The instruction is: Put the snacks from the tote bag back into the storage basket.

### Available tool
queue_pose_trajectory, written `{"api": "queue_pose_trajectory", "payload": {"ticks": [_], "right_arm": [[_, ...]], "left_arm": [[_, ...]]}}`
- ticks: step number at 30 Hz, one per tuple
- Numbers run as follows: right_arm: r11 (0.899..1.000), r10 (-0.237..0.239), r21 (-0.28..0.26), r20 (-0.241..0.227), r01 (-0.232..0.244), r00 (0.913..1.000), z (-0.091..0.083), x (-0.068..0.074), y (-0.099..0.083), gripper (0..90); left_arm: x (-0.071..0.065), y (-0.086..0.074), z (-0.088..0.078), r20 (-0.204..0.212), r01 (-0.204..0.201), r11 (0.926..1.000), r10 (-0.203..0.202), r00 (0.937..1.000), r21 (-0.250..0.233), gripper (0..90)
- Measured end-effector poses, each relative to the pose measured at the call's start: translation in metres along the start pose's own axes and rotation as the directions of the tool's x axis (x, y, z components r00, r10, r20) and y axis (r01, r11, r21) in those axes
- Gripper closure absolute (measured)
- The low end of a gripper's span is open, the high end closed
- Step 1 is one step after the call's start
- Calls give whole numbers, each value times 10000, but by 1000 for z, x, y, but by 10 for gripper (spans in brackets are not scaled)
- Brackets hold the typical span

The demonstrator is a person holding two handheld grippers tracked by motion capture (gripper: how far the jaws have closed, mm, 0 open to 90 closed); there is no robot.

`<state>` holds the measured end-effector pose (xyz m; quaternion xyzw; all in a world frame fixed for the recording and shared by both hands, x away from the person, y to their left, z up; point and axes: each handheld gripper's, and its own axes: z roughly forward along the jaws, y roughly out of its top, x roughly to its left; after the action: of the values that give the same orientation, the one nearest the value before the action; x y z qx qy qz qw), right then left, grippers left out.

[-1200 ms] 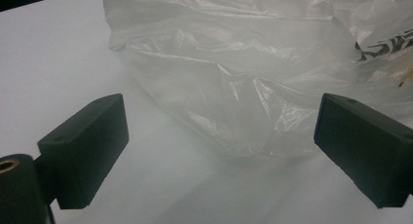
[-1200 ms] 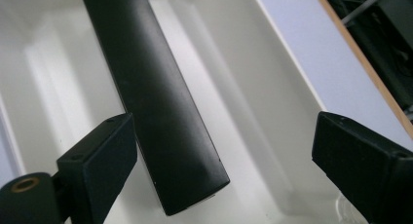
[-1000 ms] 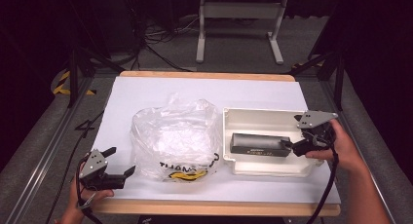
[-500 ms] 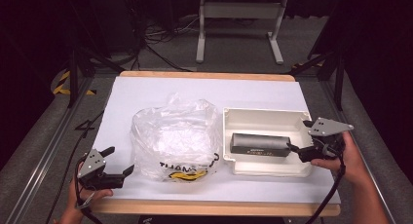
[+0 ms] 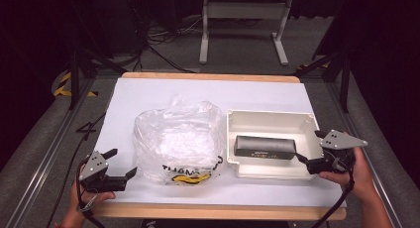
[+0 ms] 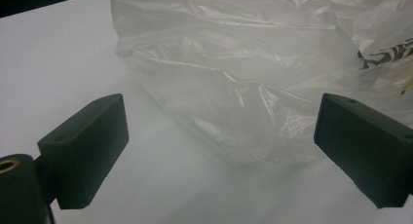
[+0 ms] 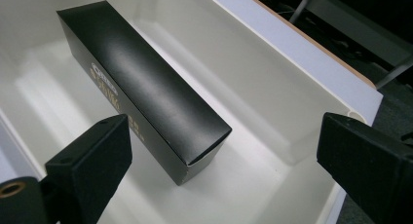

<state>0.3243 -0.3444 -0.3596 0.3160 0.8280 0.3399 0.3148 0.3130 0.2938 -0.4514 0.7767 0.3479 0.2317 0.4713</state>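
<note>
Fingers spread on both grippers, nothing held: bag ahead of the left, box ahead of the right.

Left gripper (image 5: 121, 164) sits on the surface (image 5: 163, 91) with the crumpled plastic bag (image 5: 178, 139) just beyond its fingers (image 6: 83, 146). Right gripper (image 5: 307, 148) is the nearer to the black box (image 5: 265, 146), which lies in the white tray (image 5: 270, 118), its long axis running away from those fingers (image 7: 90, 160), its near end between them.

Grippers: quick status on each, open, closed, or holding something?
Left gripper: open, empty, jaws facing the plastic bag.
Right gripper: open, empty, jaws facing the black box in the white tray.
</note>
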Motion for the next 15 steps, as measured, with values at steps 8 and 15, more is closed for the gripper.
{"api": "queue_pose_trajectory", "payload": {"ticks": [8,15], "right_arm": [[9985,496,-243,290,-489,9983,-9,2,-12,65],[9959,847,-392,715,-821,9938,-14,0,-22,63]], "left_arm": [[0,1,1,7,25,10000,-25,10000,-51,65],[0,1,1,43,52,10000,-51,10000,-80,65]]}}
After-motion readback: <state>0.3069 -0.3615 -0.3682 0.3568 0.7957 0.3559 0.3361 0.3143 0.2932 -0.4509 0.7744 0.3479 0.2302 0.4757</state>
